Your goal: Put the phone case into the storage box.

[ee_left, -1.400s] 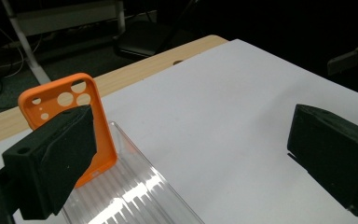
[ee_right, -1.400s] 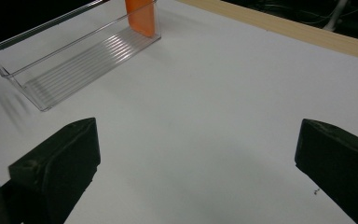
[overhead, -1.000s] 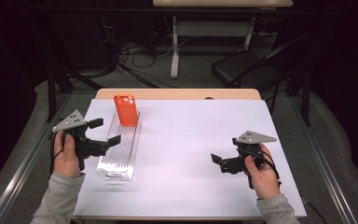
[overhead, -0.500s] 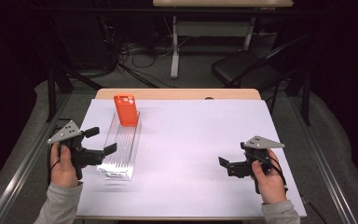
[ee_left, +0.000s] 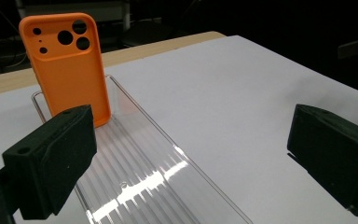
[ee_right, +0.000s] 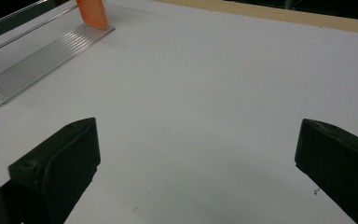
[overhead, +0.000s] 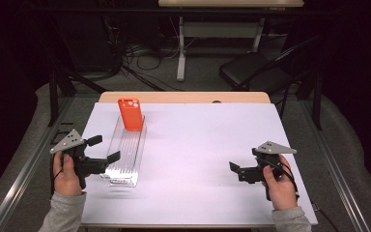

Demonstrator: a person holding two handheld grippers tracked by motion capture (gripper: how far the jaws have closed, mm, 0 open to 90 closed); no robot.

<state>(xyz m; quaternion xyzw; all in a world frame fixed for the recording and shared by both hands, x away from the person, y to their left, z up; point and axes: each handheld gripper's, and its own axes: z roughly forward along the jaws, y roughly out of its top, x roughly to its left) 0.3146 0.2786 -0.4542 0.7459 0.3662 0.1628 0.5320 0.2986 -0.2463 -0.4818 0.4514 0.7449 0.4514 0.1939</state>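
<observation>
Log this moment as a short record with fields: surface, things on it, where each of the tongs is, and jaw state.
surface: table under a white sheet
rack: clear ribbed plastic tray, left side of the sheet
case: orange phone case, upright at the tray's far end
left tongs: beside the tray's near end, jaws open, holding nothing
right tongs: over bare sheet at the right, jaws open, holding nothing
contact: no jaw visibly grips the tray or case

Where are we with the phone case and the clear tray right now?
Done, by the look of it: the orange phone case stands upright at the far end of the clear tray. In hand: nothing; the left gripper by the tray and the right gripper are open and empty. Nothing looks left.
</observation>
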